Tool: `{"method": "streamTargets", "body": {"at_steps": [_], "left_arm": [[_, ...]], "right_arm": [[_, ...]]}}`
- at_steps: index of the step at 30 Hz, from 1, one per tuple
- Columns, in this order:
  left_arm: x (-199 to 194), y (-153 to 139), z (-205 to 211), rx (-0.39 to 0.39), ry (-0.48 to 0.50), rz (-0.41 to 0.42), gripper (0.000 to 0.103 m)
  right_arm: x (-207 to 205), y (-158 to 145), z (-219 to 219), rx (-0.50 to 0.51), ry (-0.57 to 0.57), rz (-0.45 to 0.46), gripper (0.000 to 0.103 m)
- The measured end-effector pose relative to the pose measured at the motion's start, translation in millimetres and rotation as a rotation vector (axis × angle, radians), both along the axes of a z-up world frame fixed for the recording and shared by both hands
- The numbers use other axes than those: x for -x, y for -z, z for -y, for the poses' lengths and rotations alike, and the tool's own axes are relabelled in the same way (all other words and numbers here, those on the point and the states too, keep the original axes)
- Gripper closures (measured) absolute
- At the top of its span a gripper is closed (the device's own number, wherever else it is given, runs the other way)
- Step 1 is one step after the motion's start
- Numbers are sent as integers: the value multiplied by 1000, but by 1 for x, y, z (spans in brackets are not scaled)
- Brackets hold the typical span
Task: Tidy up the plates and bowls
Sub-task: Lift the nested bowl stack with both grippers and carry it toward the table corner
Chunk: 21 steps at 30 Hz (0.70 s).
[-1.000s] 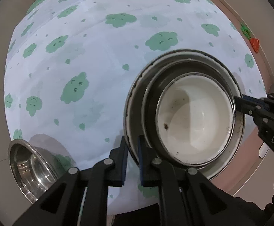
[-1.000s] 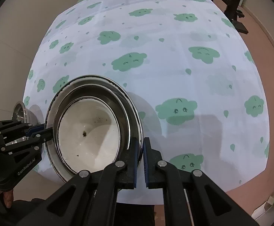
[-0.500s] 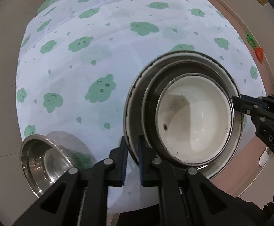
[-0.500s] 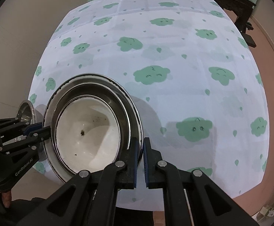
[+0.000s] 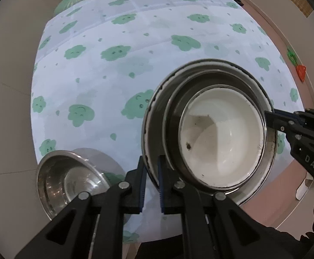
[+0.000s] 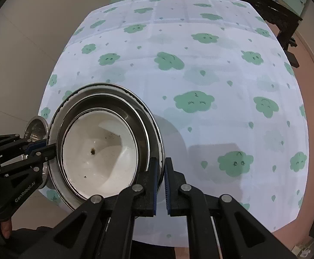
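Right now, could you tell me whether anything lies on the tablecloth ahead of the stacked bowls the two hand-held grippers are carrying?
Nothing visible does. The left hand-held gripper and right hand-held gripper each clamp the rim of the nested stack, and the tablecloth beyond it is bare. The only other item, a steel bowl, sits off to the left near the table edge.

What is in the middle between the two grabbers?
The nested stack of bowls: the left hand-held gripper pinches one rim, the right hand-held gripper the opposite rim, with the white bowl innermost. Both wrist views show it.
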<state>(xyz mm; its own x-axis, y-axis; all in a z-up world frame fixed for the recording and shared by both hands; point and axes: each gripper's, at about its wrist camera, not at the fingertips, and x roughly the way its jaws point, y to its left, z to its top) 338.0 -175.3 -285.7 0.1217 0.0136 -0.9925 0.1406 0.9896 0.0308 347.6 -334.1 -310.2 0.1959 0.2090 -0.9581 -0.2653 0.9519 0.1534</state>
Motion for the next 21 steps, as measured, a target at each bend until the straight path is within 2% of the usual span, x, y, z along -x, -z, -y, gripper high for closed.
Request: {"method": "streamTargets", "body": {"at_steps": [21], "left_arm": [[16,-27,-68,-9,-124,50,98]], "right_arm": [[1,-27,-68,1,-126,48,95]]}}
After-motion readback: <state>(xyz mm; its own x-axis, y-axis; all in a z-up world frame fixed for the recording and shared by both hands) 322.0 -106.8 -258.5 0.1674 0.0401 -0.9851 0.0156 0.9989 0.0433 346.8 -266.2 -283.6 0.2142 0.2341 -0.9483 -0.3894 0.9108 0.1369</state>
